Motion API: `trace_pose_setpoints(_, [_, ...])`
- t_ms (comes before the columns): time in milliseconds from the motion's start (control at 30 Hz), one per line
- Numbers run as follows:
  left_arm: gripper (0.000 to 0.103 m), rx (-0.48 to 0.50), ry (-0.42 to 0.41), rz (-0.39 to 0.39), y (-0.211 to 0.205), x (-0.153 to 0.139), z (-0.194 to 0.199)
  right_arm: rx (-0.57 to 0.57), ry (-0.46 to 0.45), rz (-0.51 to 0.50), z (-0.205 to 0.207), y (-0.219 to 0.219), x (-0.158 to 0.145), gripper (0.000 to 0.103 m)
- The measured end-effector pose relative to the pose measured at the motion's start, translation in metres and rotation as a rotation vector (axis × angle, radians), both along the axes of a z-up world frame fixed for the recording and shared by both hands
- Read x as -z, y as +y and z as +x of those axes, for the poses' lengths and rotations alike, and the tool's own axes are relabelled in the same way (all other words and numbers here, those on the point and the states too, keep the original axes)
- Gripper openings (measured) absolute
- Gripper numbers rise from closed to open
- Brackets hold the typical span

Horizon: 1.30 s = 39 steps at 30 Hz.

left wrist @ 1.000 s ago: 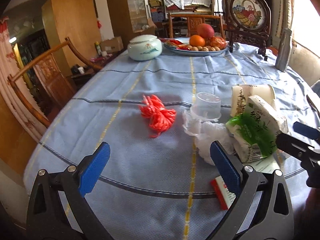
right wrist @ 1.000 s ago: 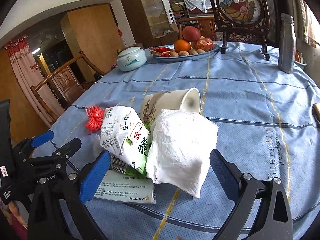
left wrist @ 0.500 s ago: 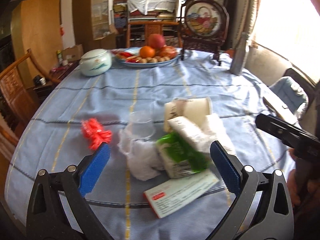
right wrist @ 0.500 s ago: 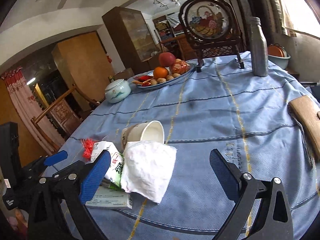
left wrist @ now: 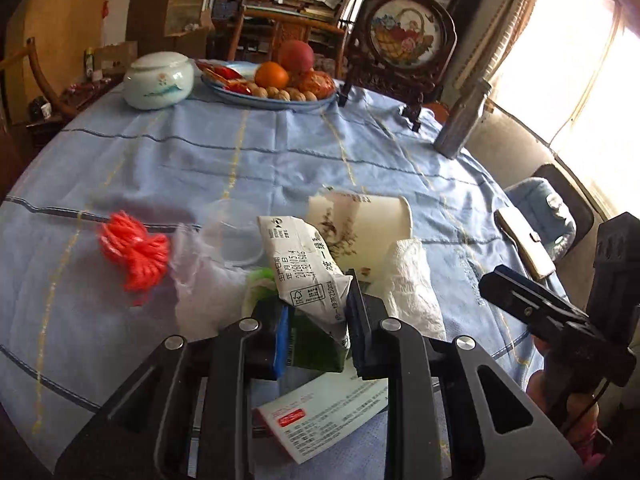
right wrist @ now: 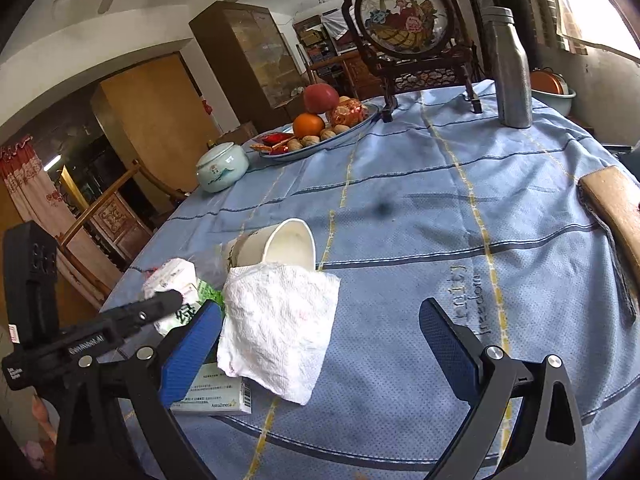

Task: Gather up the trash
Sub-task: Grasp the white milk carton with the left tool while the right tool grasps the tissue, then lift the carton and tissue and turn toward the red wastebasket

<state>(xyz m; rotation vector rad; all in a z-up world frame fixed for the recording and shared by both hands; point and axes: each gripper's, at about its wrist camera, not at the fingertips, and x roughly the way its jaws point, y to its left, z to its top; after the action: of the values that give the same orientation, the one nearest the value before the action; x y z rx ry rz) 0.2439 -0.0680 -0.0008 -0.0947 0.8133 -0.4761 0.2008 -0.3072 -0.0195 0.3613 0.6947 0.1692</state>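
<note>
A pile of trash lies on the blue tablecloth (left wrist: 280,152). My left gripper (left wrist: 316,320) is shut on a green and white drink carton (left wrist: 304,268). Around it lie a paper cup on its side (left wrist: 360,220), a crumpled white tissue (left wrist: 412,284), a clear plastic cup (left wrist: 236,236), a clear plastic bag (left wrist: 200,284), red string (left wrist: 136,252) and a medicine box (left wrist: 320,412). My right gripper (right wrist: 320,344) is open, with the tissue (right wrist: 276,320) between its fingers; the paper cup (right wrist: 280,244), the carton (right wrist: 176,288) and the box (right wrist: 216,396) lie to its left.
At the far side stand a fruit plate (left wrist: 272,92), a lidded ceramic jar (left wrist: 158,80), a framed embroidery stand (left wrist: 404,36) and a metal bottle (left wrist: 464,120). A tan wallet (right wrist: 616,204) lies near the right table edge. Wooden chairs (right wrist: 104,208) stand at the left.
My left gripper has moved forward to the pile and shut on the drink carton. My right gripper stayed open and shifted slightly towards the tissue.
</note>
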Motion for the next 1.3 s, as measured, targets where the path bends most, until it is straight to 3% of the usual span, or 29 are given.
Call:
trace_pose_setpoints(200, [0.029, -0.065, -0.015, 0.035, 0.023, 0.0, 0.0, -0.086, 0.087, -0.029, 0.029, 0.04, 0.015, 0.097])
trace_pose_setpoints(300, [0.038, -0.034, 0.006, 0.029, 0.014, 0.008, -0.001, -0.108, 0.125, -0.044, 0.038, 0.049, 0.021, 0.097])
trace_pose_setpoints(367, [0.049, -0.03, 0.007, 0.049, 0.008, 0.013, -0.001, -0.116, 0.129, -0.059, 0.04, 0.052, 0.022, 0.091])
trace_pose_setpoints(400, [0.049, -0.028, 0.014, 0.052, 0.005, 0.016, 0.001, -0.125, 0.126, -0.054, 0.041, 0.053, 0.021, 0.072])
trace_pose_setpoints(433, [0.049, -0.024, 0.023, 0.046, 0.006, 0.019, 0.002, -0.138, 0.128, -0.037, 0.042, 0.052, 0.022, 0.044])
trace_pose_setpoints(500, [0.046, -0.017, 0.044, 0.009, 0.007, 0.023, 0.007, -0.15, 0.144, 0.012, 0.044, 0.047, 0.027, 0.016])
trace_pose_setpoints(567, [0.022, -0.005, 0.045, -0.019, 0.011, 0.021, 0.006, -0.135, 0.128, 0.041, 0.042, 0.04, 0.026, 0.016])
trace_pose_setpoints(833, [0.022, -0.047, -0.102, 0.07, 0.006, -0.01, -0.019, -0.155, 0.04, -0.017, 0.029, 0.048, 0.009, 0.017])
trace_pose_setpoints(1067, [0.022, -0.1, -0.187, 0.143, 0.005, -0.024, -0.04, -0.109, -0.091, -0.133, 0.009, 0.053, -0.012, 0.018])
trace_pose_setpoints(1300, [0.022, -0.152, -0.29, 0.202, 0.007, -0.045, -0.068, -0.097, -0.172, -0.149, -0.016, 0.053, -0.036, 0.018])
